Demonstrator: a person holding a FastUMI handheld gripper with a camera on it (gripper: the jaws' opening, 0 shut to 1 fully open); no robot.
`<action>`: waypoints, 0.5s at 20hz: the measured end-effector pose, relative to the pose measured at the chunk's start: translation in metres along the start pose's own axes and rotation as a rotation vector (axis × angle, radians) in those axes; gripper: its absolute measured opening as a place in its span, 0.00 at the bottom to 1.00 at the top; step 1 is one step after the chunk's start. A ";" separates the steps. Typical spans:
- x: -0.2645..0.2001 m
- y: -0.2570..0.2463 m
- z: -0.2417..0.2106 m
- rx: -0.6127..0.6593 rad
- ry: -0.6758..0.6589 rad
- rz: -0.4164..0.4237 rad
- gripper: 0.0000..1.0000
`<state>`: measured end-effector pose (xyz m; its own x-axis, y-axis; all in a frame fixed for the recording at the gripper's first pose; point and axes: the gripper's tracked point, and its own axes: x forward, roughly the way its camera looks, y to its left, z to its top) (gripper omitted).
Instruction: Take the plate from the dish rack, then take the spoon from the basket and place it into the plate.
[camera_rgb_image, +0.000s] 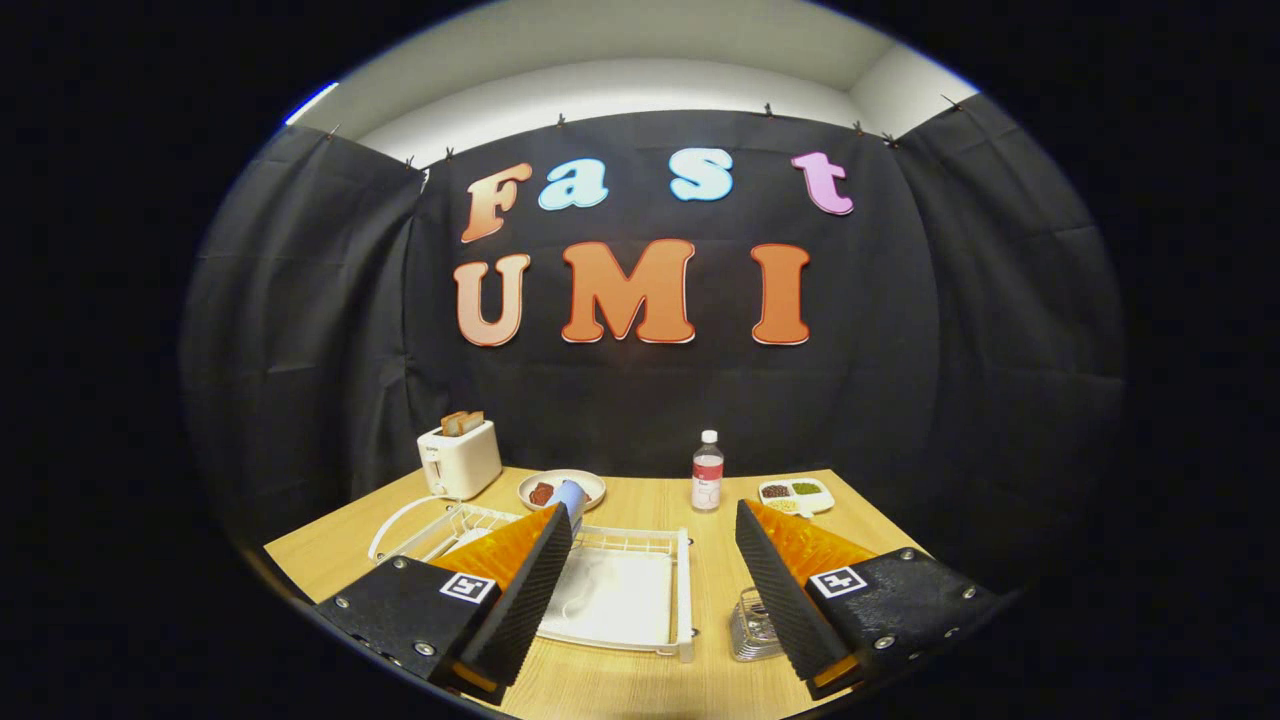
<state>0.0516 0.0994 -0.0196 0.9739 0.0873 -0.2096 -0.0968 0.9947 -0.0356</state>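
Note:
My gripper (655, 512) is held open above the near part of a wooden table (640, 690), with nothing between its fingers. A white wire dish rack (640, 592) lies low between the fingers and runs on behind the left one. A pale rounded shape (462, 541) in the rack's left part may be the plate, mostly hidden by the left finger. A small clear ribbed container (752, 626) stands right of the rack, against the inner side of the right finger. I cannot make out a spoon in it.
Along the back of the table stand a white toaster (459, 456) with bread in it, a round plate with food (560, 488) and a blue cup (573, 495) beside it, a capped bottle (707, 472), and a white compartment tray (797, 493).

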 end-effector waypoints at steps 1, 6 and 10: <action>0.008 0.011 -0.001 -0.006 0.016 0.014 0.98; 0.053 0.055 -0.011 -0.032 0.102 0.036 0.98; 0.084 0.084 -0.040 -0.001 0.228 0.056 0.99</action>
<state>0.1174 0.1877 -0.0792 0.8954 0.1275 -0.4266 -0.1496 0.9886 -0.0186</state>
